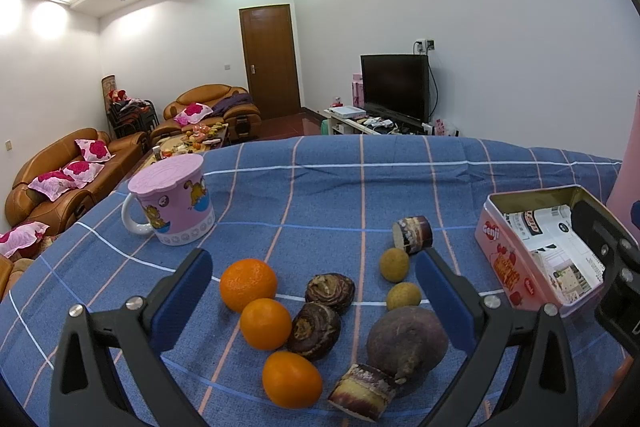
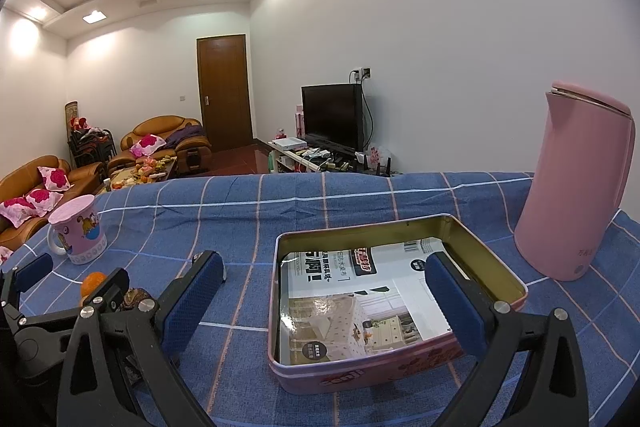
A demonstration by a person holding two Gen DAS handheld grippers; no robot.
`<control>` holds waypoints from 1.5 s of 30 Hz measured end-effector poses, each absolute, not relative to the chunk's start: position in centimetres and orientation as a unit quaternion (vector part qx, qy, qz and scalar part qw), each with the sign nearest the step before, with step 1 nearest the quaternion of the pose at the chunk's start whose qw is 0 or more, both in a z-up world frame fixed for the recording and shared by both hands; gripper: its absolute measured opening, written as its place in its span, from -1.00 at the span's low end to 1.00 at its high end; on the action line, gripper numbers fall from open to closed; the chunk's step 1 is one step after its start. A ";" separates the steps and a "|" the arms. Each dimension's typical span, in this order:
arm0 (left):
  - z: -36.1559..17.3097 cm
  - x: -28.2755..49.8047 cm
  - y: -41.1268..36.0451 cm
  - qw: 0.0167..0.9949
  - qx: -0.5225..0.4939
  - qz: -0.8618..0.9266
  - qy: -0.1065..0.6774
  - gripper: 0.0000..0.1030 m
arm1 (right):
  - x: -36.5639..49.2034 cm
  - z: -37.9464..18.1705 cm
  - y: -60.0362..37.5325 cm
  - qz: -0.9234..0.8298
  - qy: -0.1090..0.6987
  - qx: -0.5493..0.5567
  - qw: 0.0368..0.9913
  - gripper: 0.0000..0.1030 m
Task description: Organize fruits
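In the left wrist view, three oranges lie on the blue checked cloth between the open jaws of my left gripper. Beside them lie two dark water chestnuts, two small yellow-brown longans, a purple round fruit and two sugarcane pieces. An open pink tin lined with paper stands to the right. In the right wrist view, my right gripper is open and empty above the tin, its right finger over the tin's inside.
A pink lidded cartoon mug stands at the cloth's left. A tall pink kettle stands at the right behind the tin. Beyond the table are sofas, a television and a door.
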State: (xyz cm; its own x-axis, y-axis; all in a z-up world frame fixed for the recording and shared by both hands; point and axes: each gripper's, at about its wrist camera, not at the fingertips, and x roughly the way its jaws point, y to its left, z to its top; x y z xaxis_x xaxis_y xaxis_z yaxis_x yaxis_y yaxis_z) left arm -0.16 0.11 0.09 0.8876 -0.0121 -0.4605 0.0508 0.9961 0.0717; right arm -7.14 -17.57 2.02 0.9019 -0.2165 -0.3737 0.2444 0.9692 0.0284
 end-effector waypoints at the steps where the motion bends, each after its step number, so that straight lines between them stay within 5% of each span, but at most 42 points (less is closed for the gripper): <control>1: 0.1 -0.2 0.1 0.971 0.041 -0.016 0.237 1.00 | -7.2 2.0 -17.5 -0.118 0.187 0.037 0.975 0.97; 38: 0.2 0.6 4.5 0.969 0.047 0.066 0.235 1.00 | -7.0 1.8 -16.5 -0.064 0.193 0.032 0.979 0.95; 45: 0.2 1.6 8.3 0.959 0.012 0.108 0.260 1.00 | -5.6 0.3 -14.0 0.078 0.265 0.041 0.960 0.21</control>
State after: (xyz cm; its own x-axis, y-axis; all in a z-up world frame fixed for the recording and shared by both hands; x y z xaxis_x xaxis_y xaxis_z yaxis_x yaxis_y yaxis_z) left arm 1.59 8.26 0.17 0.8409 0.2137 -0.4972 -0.2012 0.9763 0.0793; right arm -5.62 -13.99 0.27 0.8476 0.1718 -0.5020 -0.1283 0.9844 0.1203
